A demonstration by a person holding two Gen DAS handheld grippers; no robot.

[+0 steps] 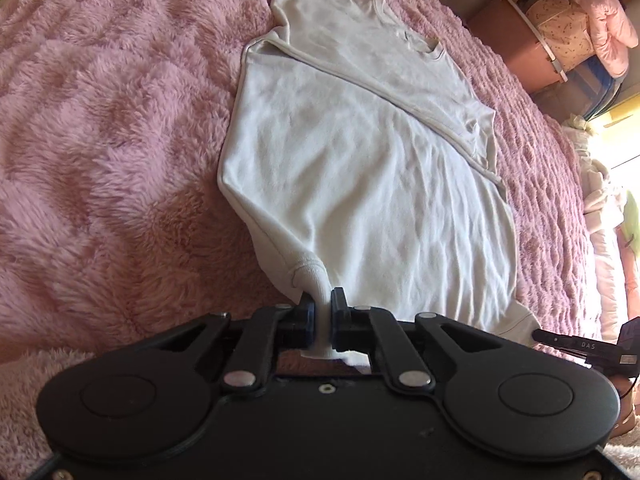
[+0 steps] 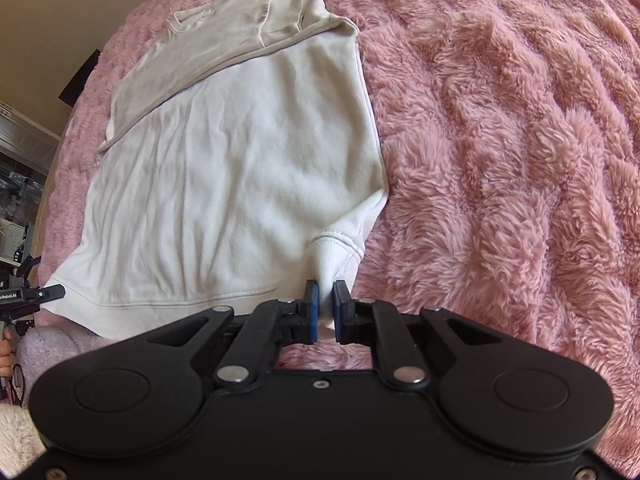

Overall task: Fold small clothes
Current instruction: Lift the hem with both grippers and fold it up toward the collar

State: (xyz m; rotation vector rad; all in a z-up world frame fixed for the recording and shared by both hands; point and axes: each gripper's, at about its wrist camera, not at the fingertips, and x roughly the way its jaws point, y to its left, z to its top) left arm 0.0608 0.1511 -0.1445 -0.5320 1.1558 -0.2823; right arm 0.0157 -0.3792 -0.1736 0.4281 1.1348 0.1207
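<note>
A small white shirt [image 1: 360, 184] lies spread on a shaggy pink blanket [image 1: 100, 140], filling the middle of both wrist views. It is a soft knit, creased with long shallow wrinkles running up the body. The top part is already folded: a greyer, shaded panel with the round ribbed neckline [image 1: 424, 46] lies slantwise across the upper half, its stitched hem forming a diagonal line from the upper left toward the middle right in the left wrist view. In the right wrist view the same fold [image 2: 208, 40] sits in the upper left of the frame, and the bottom hem runs along the lower left.

The left gripper [image 1: 322, 312], at the bottom centre of its own view, has its dark blue pads pressed together on a ribbed corner of the shirt, and the cloth is drawn up into a narrow twist between them. The right gripper [image 2: 326, 308] pinches the other near corner the same way, with a peak of white fabric rising out of its closed pads. Each gripper also shows as a black tip at the edge of the other's view, low at the side, beside the shirt's hem.

At the upper right of the left view, past the blanket's edge, stand boxes and pink bedding [image 1: 600, 20].
</note>
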